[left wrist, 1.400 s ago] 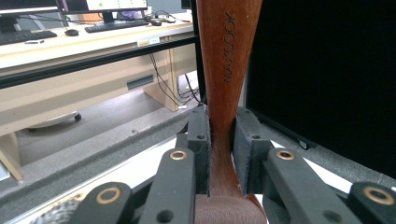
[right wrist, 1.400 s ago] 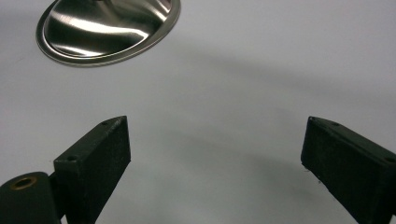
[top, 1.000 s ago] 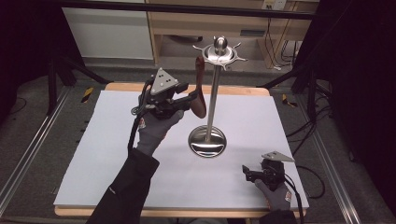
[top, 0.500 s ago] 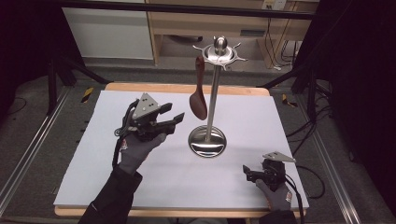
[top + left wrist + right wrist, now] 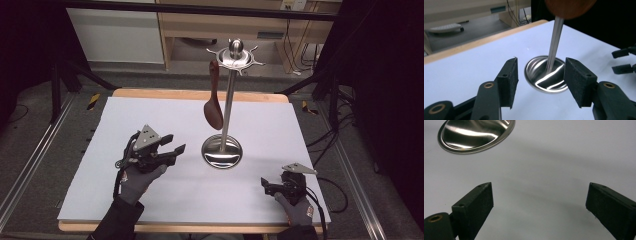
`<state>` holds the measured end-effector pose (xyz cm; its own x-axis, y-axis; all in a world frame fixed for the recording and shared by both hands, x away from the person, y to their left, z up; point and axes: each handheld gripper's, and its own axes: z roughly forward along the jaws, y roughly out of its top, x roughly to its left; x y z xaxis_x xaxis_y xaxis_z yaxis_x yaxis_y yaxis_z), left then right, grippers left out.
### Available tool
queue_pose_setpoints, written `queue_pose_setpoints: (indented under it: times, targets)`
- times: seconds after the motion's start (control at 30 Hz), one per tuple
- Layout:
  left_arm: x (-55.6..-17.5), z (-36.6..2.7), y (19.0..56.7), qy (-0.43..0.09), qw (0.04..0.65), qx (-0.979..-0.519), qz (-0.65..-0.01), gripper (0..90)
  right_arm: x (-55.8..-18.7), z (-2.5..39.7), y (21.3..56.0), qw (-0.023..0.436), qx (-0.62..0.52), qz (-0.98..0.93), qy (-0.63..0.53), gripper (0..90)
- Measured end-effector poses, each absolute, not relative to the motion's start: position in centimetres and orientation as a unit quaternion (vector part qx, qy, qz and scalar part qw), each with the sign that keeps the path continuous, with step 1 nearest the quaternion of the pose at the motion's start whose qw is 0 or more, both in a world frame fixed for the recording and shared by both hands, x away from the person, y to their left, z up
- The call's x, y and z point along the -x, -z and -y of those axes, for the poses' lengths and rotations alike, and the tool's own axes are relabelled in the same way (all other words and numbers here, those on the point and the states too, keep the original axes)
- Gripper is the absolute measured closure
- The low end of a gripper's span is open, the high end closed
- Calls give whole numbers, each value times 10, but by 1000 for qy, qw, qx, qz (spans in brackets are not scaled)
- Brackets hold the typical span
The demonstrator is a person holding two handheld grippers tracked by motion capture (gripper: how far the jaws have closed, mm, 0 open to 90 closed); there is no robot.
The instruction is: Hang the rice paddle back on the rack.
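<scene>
Ahead of the left hand-held gripper (image 5: 172, 144), up and to its right, hangs the spoon (image 5: 213, 100), a brown wooden one hooked by its handle end on the crown of the rack (image 5: 229, 102). That hand-held gripper sits low over the white worktop (image 5: 100, 150), its jaws apart with nothing between them, pointing toward the rack's post. In the left gripper view the jaws frame the round steel base (image 5: 546, 77), with the post rising between them and the spoon's bowl (image 5: 569, 7) at the top edge, so the spoon is well above the line of the jaws, not level with them. The spoon's long axis runs nearly upright, bowl down and handle up, close beside the post on the side nearer this hand. A grasp from here would, I judge, call for lifting the hand-held gripper and closing across the handle or neck from the side, since the jaws now open roughly level with the worktop. The right hand-held gripper (image 5: 267, 185) rests at the near right corner, jaws also spread wide and empty. In its own view the base (image 5: 476, 135) lies ahead and to the left, well apart. Of the two, the left hand is the nearer to the spoon and on its open side.
</scene>
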<state>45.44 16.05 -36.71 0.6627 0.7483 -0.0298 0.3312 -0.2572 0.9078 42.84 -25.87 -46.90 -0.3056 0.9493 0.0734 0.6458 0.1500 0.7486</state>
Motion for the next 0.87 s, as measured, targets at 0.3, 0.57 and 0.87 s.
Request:
queue_pose_setpoints:
  times: [0.3,0.57,0.87]
  targets:
    - [-450,-182,404,-198,471,-770,-382,434,-428,263,471,216,-548,-732,-342,95]
    - [-447,-208,429,-203,444,-767,-417,415,-428,270,473,219,-560,-726,-334,95]
    - [-439,-228,443,-223,421,-759,-444,385,-428,272,478,228,-558,-731,-320,95]
